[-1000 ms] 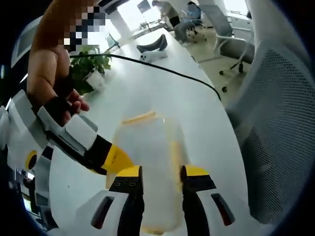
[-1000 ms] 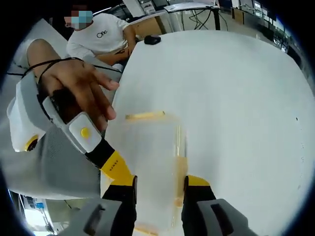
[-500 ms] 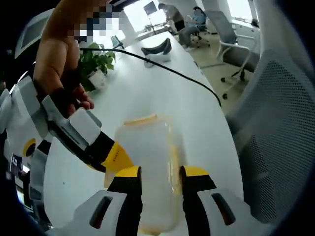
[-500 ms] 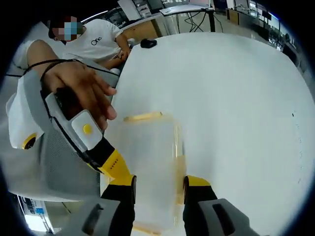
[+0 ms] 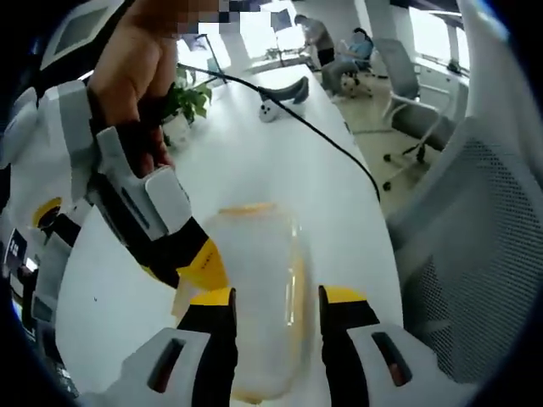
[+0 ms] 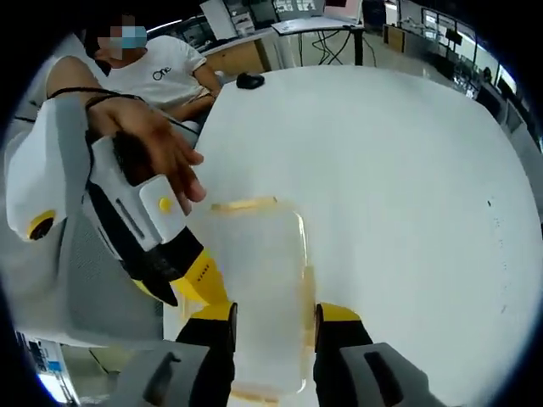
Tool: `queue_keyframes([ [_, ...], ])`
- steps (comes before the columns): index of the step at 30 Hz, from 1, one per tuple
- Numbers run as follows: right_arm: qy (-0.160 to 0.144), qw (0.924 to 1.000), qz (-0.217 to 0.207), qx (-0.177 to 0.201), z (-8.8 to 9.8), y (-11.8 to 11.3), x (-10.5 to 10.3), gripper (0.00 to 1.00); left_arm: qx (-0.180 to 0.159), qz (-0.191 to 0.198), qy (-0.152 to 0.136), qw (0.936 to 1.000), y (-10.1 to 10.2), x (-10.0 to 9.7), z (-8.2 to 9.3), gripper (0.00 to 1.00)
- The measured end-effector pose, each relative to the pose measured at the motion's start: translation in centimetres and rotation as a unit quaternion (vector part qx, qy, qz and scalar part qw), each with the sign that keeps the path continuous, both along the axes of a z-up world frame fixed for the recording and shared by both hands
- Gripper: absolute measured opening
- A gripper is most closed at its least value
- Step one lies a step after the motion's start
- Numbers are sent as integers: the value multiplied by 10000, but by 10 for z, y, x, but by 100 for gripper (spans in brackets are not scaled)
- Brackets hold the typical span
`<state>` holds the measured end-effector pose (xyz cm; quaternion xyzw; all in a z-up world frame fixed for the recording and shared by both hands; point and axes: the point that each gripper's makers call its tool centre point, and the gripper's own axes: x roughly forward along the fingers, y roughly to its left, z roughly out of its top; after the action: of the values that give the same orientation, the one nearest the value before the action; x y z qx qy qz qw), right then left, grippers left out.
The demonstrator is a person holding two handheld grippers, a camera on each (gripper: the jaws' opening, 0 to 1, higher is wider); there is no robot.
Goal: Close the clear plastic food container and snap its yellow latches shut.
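The clear plastic container [image 5: 259, 280] lies lengthwise between the jaws of my left gripper [image 5: 276, 305], which press against its sides. A yellow latch [image 5: 246, 207] shows at its far end and another [image 5: 297, 297] along its right side. My right gripper [image 5: 202, 264], held by a hand, comes in from the left with its yellow tip against the container. In the right gripper view the same container [image 6: 259, 271] sits between the jaws of my right gripper [image 6: 274, 314], with the far latch [image 6: 243, 203] in sight. The left gripper [image 6: 199, 275] touches the container's left side.
A white table [image 5: 254, 153] carries a black cable [image 5: 322, 140], a potted plant [image 5: 187, 102] and a black-and-white device [image 5: 284, 91]. A mesh chair [image 5: 475, 254] stands close on the right. A seated person [image 6: 161, 68] and a black mouse [image 6: 250, 80] are at the table's far edge.
Both cameras have shifted and tilted against the room, while the container has stayed fixed between both pairs of jaws. The other gripper looms slightly larger in each view.
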<state>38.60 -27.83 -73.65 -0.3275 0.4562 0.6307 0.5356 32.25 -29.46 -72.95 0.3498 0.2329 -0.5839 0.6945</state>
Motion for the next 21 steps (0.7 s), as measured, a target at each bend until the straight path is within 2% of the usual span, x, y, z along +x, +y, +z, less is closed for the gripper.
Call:
queue_keyframes([
  [2,-114,9999,26,59,2,0,0,32,-48,61,141,9999,2,-1,1,40],
  [5,-138,9995,-168,218,6,1,2,32,-114,197,285,9993,6,1,5,39],
  [9,-207,9985,-373,331,12,-1,1,37,-155,291,324,9989,10,6,9,43],
  [13,-459,9974,-417,381,18,-4,0,38,-389,612,649,9952,14,10,16,44],
  [17,-527,9942,-692,635,26,-1,-1,39,-468,753,686,9937,21,17,22,44],
  [21,-732,9915,-774,743,30,-2,-4,39,-580,905,784,9911,26,21,28,46],
])
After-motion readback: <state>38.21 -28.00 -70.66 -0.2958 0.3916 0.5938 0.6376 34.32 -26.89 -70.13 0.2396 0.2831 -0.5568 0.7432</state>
